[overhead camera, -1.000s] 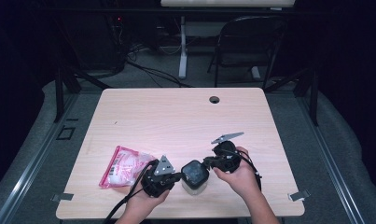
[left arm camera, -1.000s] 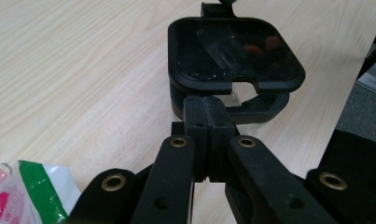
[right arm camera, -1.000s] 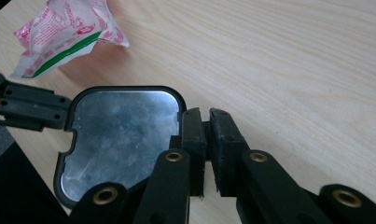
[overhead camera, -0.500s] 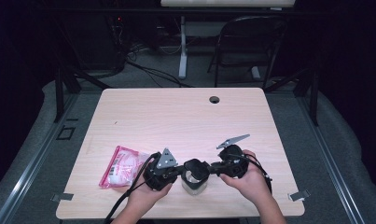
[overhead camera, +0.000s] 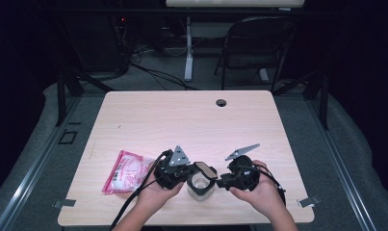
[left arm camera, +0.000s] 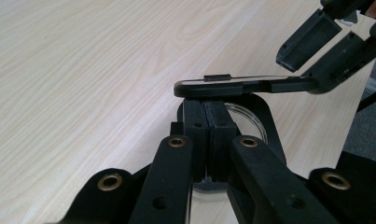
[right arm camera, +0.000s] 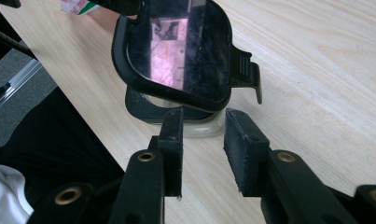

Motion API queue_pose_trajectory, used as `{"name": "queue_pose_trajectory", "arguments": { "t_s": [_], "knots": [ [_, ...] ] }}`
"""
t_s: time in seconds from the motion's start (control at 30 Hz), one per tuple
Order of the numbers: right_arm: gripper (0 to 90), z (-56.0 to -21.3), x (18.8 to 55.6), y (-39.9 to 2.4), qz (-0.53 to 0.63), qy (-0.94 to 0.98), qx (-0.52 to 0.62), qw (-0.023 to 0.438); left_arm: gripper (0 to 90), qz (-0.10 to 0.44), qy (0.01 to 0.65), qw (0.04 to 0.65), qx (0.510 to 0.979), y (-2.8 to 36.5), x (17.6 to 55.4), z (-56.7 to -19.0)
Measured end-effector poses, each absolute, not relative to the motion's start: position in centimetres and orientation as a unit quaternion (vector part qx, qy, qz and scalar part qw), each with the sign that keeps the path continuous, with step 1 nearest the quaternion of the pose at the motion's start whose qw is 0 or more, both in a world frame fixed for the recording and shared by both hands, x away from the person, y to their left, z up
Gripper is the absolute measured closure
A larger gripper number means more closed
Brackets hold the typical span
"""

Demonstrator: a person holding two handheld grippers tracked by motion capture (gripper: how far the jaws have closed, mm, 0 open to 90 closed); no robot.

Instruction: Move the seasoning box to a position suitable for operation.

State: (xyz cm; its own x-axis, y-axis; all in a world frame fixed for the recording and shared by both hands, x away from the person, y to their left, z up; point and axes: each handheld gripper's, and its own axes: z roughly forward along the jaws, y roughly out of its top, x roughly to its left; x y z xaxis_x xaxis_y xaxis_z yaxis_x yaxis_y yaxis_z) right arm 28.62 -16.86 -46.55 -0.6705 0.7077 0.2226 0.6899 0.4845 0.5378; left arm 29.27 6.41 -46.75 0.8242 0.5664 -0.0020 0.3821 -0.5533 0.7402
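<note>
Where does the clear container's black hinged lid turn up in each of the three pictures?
High view: the black hinged lid sits low in the middle, between the two grippers, above the clear container.
Left gripper view: seen edge-on, right of centre.
Right gripper view: top centre, its glossy face toward the camera.
Shared landmark: the light wooden table.

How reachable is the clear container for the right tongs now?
Probably yes: the right tongs, jaws just opened and empty, point straight at the container close ahead; the left tongs hold the lid raised above it, clear of the path.
</note>
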Motion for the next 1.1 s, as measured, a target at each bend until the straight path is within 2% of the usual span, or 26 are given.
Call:
{"name": "queue_pose_trajectory", "arguments": {
  "t_s": [0.17, 0.37, 0.73, 1.1],
  "knots": [
    [63.3, -46.9, 28.5, -16.4, 0.309, 0.863, 0.399, 0.025, 87.3, 0.12, 0.274, 0.389, 0.871, 6.4, 29.4, -46.6],
    [63.1, -46.9, 28.5, -15.9, 0.319, 0.86, 0.397, 0.027, 83.7, 0.124, 0.277, 0.385, 0.872, 6.6, 29.3, -46.8],
    [63.9, -46.6, 28.5, -15.9, 0.322, 0.862, 0.391, 0.03, 71.1, 0.113, 0.296, 0.371, 0.873, 6.8, 29.6, -48.8],
    [66.2, -46.5, 28.5, -16.0, 0.33, 0.858, 0.392, 0.03, 70.5, 0.098, 0.307, 0.36, 0.875, 6.5, 30.0, -50.3]
  ]
}}
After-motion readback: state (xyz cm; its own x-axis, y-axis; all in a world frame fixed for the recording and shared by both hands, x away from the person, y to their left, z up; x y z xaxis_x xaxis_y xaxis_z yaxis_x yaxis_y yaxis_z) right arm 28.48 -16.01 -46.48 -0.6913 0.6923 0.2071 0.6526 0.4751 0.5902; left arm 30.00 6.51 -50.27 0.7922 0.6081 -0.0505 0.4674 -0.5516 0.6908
